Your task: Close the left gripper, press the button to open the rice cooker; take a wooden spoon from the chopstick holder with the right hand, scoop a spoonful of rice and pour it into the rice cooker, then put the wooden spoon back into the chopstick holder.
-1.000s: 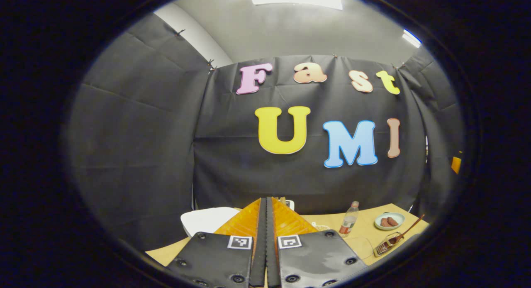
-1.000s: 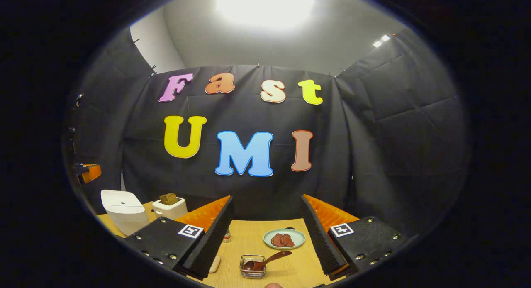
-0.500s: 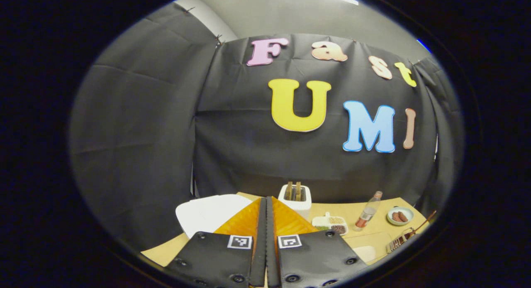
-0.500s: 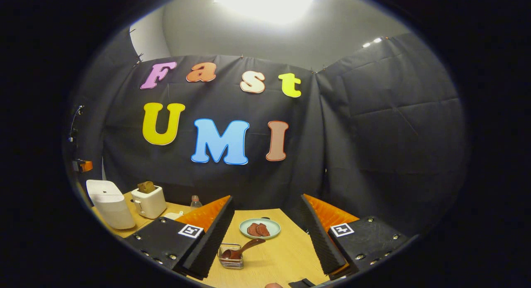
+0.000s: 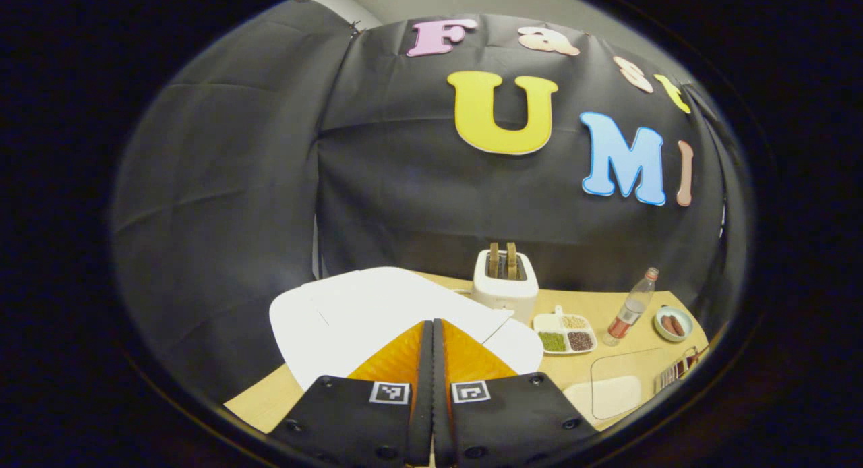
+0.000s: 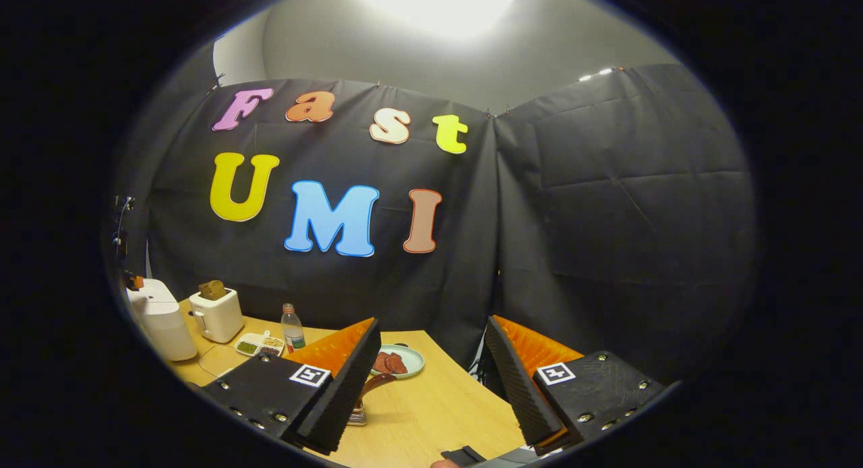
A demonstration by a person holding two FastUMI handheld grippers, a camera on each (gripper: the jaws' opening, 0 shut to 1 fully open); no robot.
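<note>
The white rice cooker (image 5: 377,313) has its lid down and lies just beyond my left gripper (image 5: 432,325), which is shut with nothing between its fingers. In the right gripper view the cooker (image 6: 158,319) stands at the far left of the table. My right gripper (image 6: 431,326) is open and empty above the table. The wire chopstick holder (image 6: 357,415) is mostly hidden behind its left finger, with the wooden spoon's handle (image 6: 375,383) sticking out. The same holder (image 5: 676,371) sits at the right edge of the left gripper view. A divided dish of grains (image 5: 565,332) lies beside the cooker.
A white toaster (image 5: 504,287) with bread stands behind the cooker. A bottle (image 5: 630,310) and a plate of sliced meat (image 5: 672,323) lie further right. A clear mat (image 5: 623,386) covers the table's front. The wooden table's far corner (image 6: 431,340) is near the right gripper.
The left gripper has tipped down and closed in on the cooker, whose lid now looms large. The right gripper has swung right, so the holder slid behind its left finger.
</note>
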